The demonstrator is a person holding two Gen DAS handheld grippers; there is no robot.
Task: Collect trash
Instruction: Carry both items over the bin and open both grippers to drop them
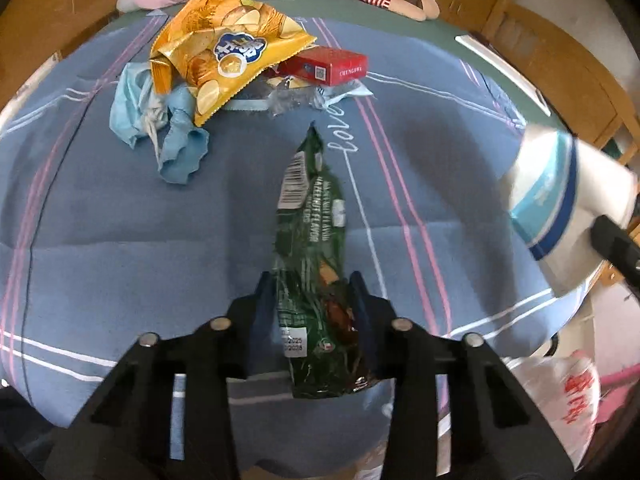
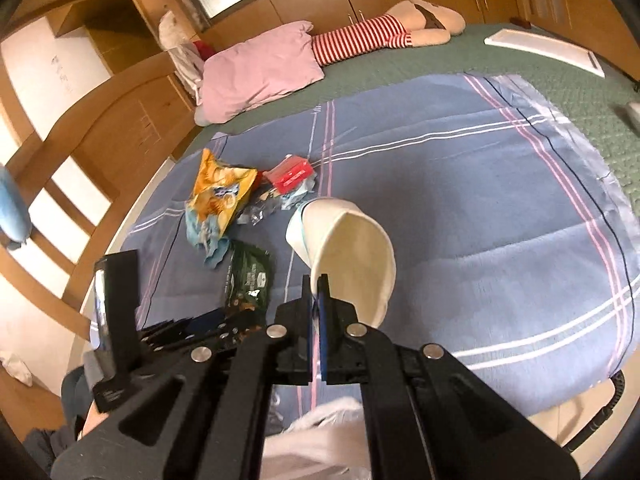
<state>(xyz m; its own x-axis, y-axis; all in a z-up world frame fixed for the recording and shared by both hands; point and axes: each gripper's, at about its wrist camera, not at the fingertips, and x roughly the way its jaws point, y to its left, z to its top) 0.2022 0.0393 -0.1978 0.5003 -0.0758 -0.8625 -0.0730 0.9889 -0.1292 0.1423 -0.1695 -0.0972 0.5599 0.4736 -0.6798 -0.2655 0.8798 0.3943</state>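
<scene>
Far left on the blue striped sheet [image 1: 120,240] lies a crumpled light-blue face mask [image 1: 160,128], partly under the yellow chip bag [image 1: 224,60] that leans over it. Just right of the bag sits a red cigarette box [image 1: 328,66], with a scrap of clear crinkled plastic [image 1: 296,100] lying in front of it. All four form one loose heap near the far end of the sheet.

Nearer the middle, the left gripper [image 1: 316,304] has its jaws clamped on the lower part of a green snack wrapper [image 1: 308,216] — the wrapper runs lengthwise away from the camera, its barcode end pointing toward the heap and well apart from it. In the right wrist view the same wrapper [image 2: 250,276] shows just below the mask [image 2: 208,240], with the left gripper's black body beside it.

Further right, the right gripper [image 2: 316,284] has its jaws pressed together on the rim of a white paper cup [image 2: 352,256], tilted on its side above the sheet [image 2: 480,220] with its open mouth turned toward the camera. From the left wrist the cup [image 1: 560,200] appears blurred at the right edge, showing blue bands around its wall.

Below it, at the bed's edge, hangs a white plastic bag [image 1: 560,396] with red print. At the far end of the bed rest a pink pillow [image 2: 260,68] and a plush doll [image 2: 384,32] in red-and-white stripes.
</scene>
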